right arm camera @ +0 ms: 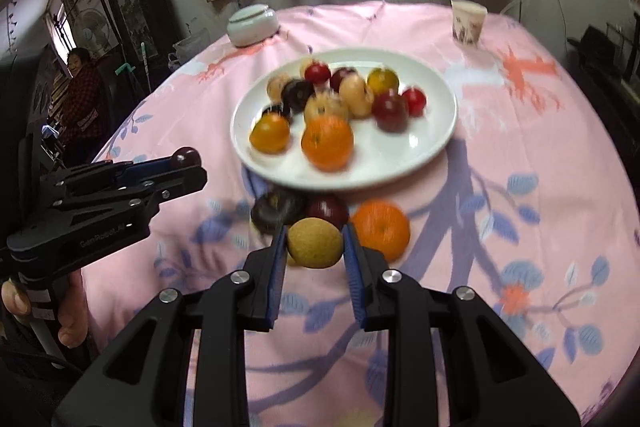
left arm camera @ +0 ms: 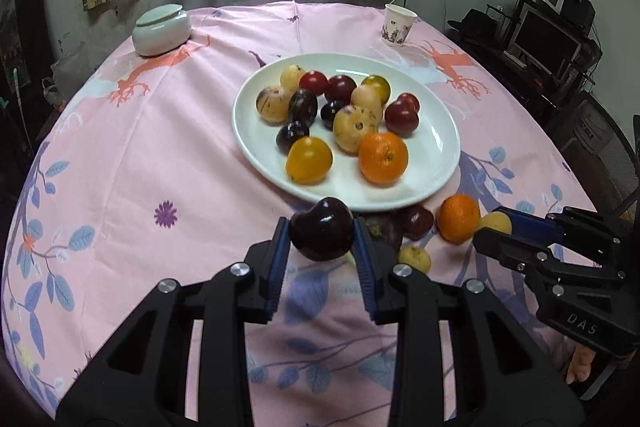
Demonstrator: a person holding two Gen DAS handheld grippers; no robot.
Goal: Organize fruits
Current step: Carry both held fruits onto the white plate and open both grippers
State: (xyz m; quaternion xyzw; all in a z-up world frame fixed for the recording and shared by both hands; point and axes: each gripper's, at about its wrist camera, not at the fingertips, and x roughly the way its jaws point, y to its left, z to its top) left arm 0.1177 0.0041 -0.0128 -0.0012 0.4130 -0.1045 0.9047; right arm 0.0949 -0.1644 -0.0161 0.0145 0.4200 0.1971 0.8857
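— Start on the left: what's that hand got?

— The left gripper (left arm camera: 322, 235) is pinching a dark plum (left arm camera: 322, 229) between its blue pads, clear of the pink tablecloth (left arm camera: 160, 155). The white plate (left arm camera: 440, 151) lies straight ahead of it, along the line the fingers point, its near rim just beyond the plum. I'd say this hand is the nearer of the two to that rim.

— Is there room on the plate?

— The near edge is bare. An orange (left arm camera: 383, 158) and a yellow-orange fruit (left arm camera: 309, 160) sit a little further in, with the plums and pale fruits heaped behind them.

— And between the two hands?

— Loose fruit on the cloth just short of the plate: a dark one (right arm camera: 276, 211), a red plum (right arm camera: 328, 211) and a second orange (right arm camera: 382, 229), all close together.

— The right hand?

— The right gripper (right arm camera: 315, 245) is clamped on a small yellow-brown fruit (right arm camera: 315, 243), round enough that I see no long axis to mind. The plate is ahead of it too, slightly left, but the loose fruit lies between, so my guess is it has to go over them.

— Anything else on the table?

— A lidded ceramic jar (left arm camera: 162, 31) far left and a paper cup (left arm camera: 397, 25) far right, both well apart from all this.
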